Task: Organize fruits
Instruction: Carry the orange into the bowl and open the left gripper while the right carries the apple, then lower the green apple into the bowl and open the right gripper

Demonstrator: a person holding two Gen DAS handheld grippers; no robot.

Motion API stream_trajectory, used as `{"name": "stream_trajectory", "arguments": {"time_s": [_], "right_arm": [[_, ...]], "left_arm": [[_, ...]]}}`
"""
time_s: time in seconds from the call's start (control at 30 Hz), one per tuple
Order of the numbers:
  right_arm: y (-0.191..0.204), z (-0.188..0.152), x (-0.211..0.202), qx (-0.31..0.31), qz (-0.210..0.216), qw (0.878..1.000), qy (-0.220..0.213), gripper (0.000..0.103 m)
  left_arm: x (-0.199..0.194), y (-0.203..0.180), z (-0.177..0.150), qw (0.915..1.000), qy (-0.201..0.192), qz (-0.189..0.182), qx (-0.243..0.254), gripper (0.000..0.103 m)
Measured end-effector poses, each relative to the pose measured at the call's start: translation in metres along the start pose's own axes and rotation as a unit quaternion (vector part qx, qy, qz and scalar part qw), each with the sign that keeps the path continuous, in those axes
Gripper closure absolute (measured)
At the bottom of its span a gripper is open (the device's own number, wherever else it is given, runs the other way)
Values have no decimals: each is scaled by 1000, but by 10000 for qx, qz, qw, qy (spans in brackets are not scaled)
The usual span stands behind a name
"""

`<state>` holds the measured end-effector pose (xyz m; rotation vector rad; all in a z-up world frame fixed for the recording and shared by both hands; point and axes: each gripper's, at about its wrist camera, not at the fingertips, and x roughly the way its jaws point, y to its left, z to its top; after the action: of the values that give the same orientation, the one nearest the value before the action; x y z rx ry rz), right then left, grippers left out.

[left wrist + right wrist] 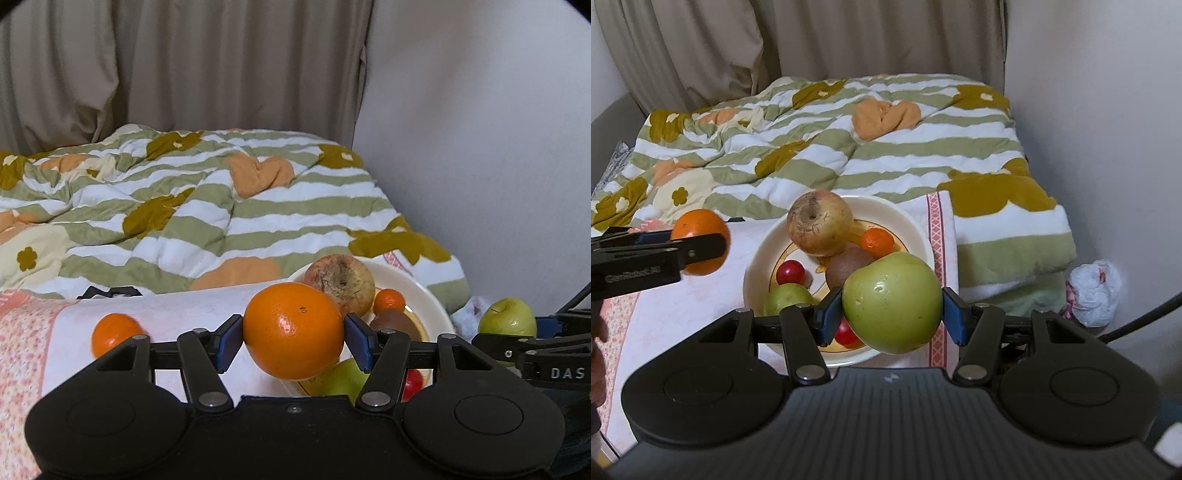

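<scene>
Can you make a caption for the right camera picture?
Right gripper holds a green apple above a plate of fruit.

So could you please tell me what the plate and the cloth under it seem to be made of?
The plate looks like glazed ceramic: cream, smooth, faintly shiny, with a painted band inside; hard plastic is possible. The cloth under it looks like soft woven cotton, matt, pale pink with a printed patterned border.
</scene>
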<state>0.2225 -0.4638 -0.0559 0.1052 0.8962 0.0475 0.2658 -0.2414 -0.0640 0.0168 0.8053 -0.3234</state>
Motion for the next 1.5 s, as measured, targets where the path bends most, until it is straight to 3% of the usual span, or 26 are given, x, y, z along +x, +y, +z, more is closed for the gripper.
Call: {"name": "stream_trajectory", "arguments": {"time_s": [0.3,0.5,0.57,0.6,0.63,0.87,1.1,1.5], "right_arm": [[-6,7,26,211,2,9996,169,32],[-7,10,35,310,-30,9993,219,32],[-8,11,36,312,-36,9992,242,32],[-7,11,36,311,-36,9992,234,32],[-7,12,36,301,-41,9993,228,32],[-7,13,37,248,-67,9994,227,32],[-6,17,52,162,-77,9996,222,32],[-8,21,80,114,16,9999,83,32]], "left_arm": [[48,-7,6,9981,247,33,560,39],[63,-7,5,9969,389,81,678,38],[64,-8,7,9969,335,120,700,23],[62,-8,8,9967,249,172,747,5],[58,-9,9,9965,152,225,784,0],[38,7,15,9975,62,237,666,0],[13,23,10,9995,25,192,234,0],[-11,30,-9,9987,-15,505,102,0]]}}
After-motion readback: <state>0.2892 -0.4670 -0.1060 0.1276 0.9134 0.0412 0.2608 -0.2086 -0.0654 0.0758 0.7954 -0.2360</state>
